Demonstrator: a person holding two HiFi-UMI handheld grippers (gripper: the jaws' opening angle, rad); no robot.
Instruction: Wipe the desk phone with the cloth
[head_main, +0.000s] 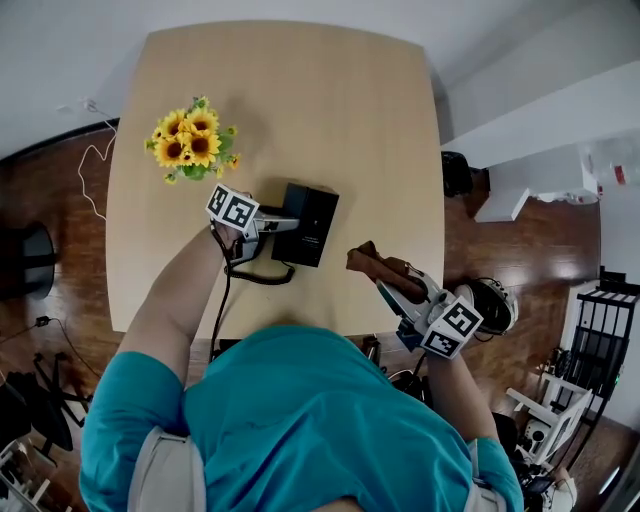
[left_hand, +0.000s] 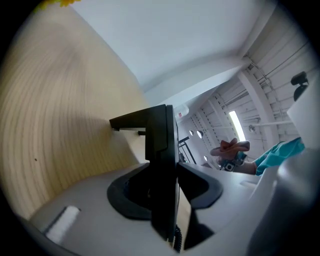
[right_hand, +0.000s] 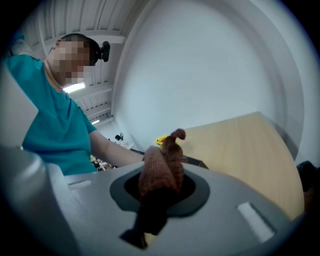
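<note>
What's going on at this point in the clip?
A person is working at a wooden table with a gripper in each hand. The left gripper is clamped on the edge of the black desk phone, steadying it. The right gripper holds a bunched brown cloth beside the phone, with a gap between them, so wiping has not begun. Sunflowers sit further back.

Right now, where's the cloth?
The cloth is clamped in the right gripper. In the head view it sits over the near right part of the table, just right of the phone.
</note>
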